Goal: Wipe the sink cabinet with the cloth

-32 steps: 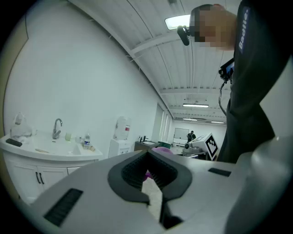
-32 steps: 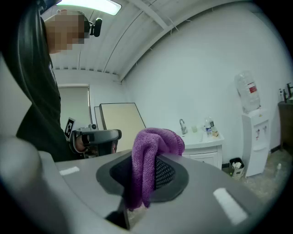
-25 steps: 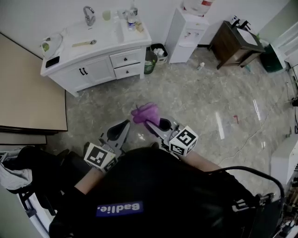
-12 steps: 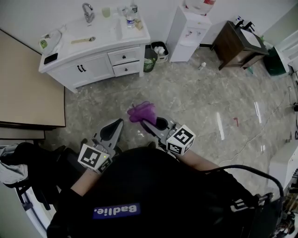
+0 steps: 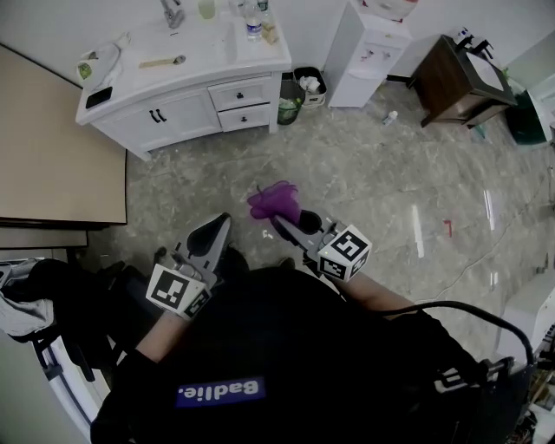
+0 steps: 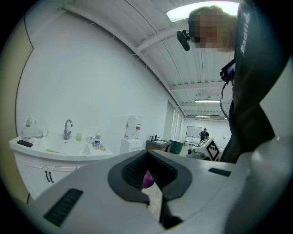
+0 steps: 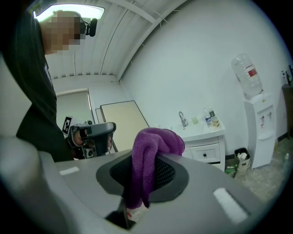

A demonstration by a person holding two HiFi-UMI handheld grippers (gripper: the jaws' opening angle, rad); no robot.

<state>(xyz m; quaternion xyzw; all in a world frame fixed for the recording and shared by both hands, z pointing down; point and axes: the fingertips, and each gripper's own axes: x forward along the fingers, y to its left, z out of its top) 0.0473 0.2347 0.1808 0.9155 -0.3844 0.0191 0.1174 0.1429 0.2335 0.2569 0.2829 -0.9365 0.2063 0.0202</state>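
Two grippers show in the head view, both held low in front of the person over the grey marbled floor [image 5: 373, 173]

- Right gripper [image 5: 279, 222]: jaws closed onto the cloth [image 5: 276, 201]. The right gripper view shows purple knit pinched between the dark pads, bunching into a rounded fold above them and hanging a little below.
- Left gripper [image 5: 217, 227]: the left gripper view shows the jaws drawn together with only a thin slit between them. Nothing is held; the purple seen through the slit is the cloth on the other gripper.
- The two grippers are near each other, side by side, with the cloth up at the far end of the right one.
- Sink cabinet [image 5: 186, 120]: white, against the far wall, well apart from the cloth. Its doors and drawers are closed. A faucet [image 5: 172, 12], bottles and a dark phone [image 5: 98, 97] are on the counter.
- A small bin [image 5: 305, 87] stands beside the cabinet, then a white water dispenser [image 5: 368, 52], then a dark wooden table [image 5: 455, 82]
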